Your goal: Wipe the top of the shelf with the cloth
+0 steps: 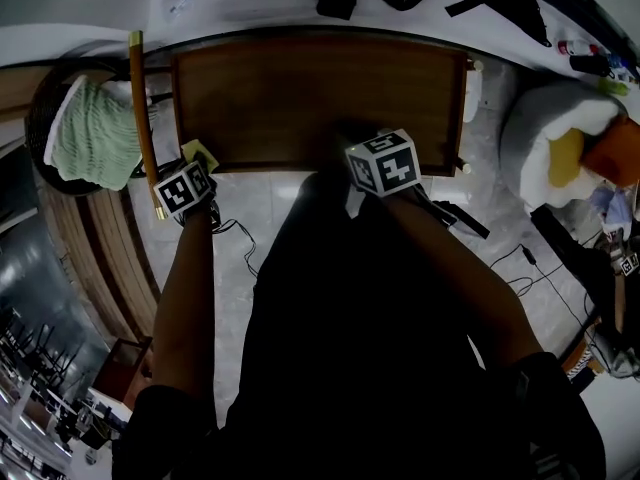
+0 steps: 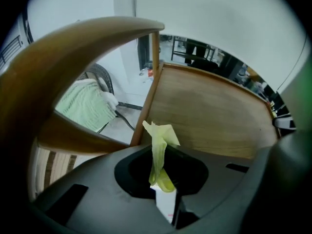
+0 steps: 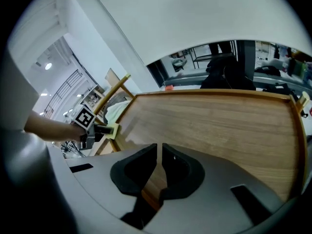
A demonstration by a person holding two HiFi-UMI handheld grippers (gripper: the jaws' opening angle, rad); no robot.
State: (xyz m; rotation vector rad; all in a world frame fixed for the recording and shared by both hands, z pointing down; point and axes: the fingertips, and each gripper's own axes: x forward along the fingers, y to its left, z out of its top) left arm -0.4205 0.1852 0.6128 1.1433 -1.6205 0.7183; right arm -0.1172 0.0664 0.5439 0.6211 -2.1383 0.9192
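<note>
Now the yellow-green cloth (image 2: 157, 150) is pinched between the clenched fingers of my left gripper (image 2: 163, 185), its free end sticking up, at the near left corner of the wooden shelf (image 1: 320, 88). My right gripper (image 3: 159, 167) has its fingers pressed together on nothing, at the shelf's near edge, a little right of the middle. Beyond the shelf's left end, a pale green knit (image 1: 95, 136) lies in a dark basket (image 1: 40, 98).

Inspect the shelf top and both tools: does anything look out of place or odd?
Nothing on the shelf top looks spilled or damaged. The cloth sticks up crumpled from the shut left tool at the shelf's front left corner, not spread flat.
</note>
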